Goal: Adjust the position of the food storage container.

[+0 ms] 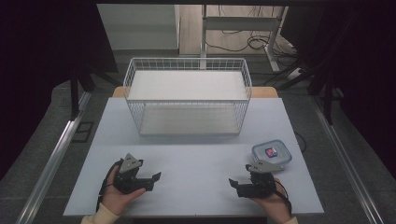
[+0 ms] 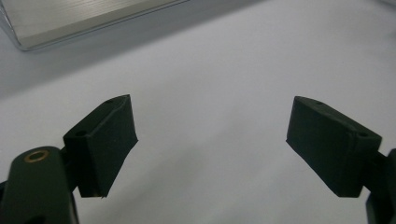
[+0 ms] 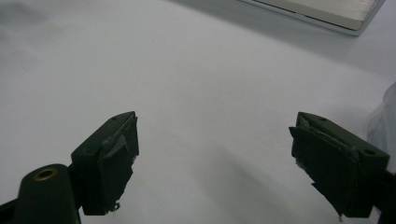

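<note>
Clear, rounded plastic box [image 1: 272, 153] beside right gripper [image 1: 233, 183]; both grippers' jaws gape, left gripper [image 1: 158, 177] too.

Nearest my right hand-held gripper [image 1: 238, 185] sits a small clear plastic container [image 1: 272, 154] with a blue-rimmed lid clipped shut and something red inside. It stands flat and upright on the table [image 1: 196, 163], near the right edge.

I hold the left gripper [image 1: 150, 179] and right gripper [image 1: 237, 184] near the table's [image 1: 196, 158] front edge, a lidded box [image 1: 271, 153] just beyond the right one, a wire basket [image 1: 187, 95] farther back.
</note>
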{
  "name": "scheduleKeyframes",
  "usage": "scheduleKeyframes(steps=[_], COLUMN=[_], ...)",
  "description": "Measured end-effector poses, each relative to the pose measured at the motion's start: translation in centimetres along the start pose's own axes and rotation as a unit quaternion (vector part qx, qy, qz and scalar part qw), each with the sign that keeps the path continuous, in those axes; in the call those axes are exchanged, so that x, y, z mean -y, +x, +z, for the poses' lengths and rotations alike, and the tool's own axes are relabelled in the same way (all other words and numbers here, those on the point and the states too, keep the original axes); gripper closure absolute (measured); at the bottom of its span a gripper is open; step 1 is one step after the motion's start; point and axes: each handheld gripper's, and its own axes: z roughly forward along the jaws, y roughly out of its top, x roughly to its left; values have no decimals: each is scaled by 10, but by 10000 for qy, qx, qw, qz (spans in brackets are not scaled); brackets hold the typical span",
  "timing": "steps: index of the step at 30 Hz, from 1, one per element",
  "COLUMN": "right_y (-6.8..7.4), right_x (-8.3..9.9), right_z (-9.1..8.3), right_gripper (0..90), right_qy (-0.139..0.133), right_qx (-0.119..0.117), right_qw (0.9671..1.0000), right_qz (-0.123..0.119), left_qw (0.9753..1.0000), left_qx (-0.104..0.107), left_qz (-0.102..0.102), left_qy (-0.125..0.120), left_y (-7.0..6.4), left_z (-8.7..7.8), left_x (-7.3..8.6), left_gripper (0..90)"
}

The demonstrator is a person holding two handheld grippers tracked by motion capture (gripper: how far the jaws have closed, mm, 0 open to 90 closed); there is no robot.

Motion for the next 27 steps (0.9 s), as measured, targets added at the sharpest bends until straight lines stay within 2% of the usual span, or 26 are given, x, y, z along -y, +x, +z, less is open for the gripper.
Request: scheduleKeyframes(steps=[4, 11, 14, 16, 18, 19, 23, 27], right_y=[1, 2, 1, 1, -1, -2, -4, -6], right_x=[0, -3, -4, -5, -6, -8, -10, -14], right_z=[0, -2, -3, -6, -10, -12, -10, -12], right_gripper=[151, 161, 168, 168, 171, 175, 175, 175], right_qy=[-11, -22, -2, -23, -77, -134, -93, -89], right_qx=[-14, 3, -1, 63, 82, 63, 55, 63], right_qw=[10000, 9999, 9999, 9999, 9998, 9997, 9998, 9998], right_qz=[12, 169, 153, 99, 139, 181, 178, 141], left_qw=[10000, 10000, 10000, 9999, 9999, 9999, 9999, 9999], left_qx=[-1, -2, 12, -15, -14, 22, 61, 15], left_qz=[-9, -12, -17, 72, -5, -9, 52, 61], left_qy=[8, -24, -67, -92, -168, -161, -122, -147], left_y=[0, -1, 1, 1, 2, 2, 3, 1], left_z=[0, -3, -5, -9, -12, -12, -8, -8], left_x=[0, -3, -5, -6, -5, -5, -5, -8], left_gripper=[155, 154, 152, 152, 153, 153, 151, 150])
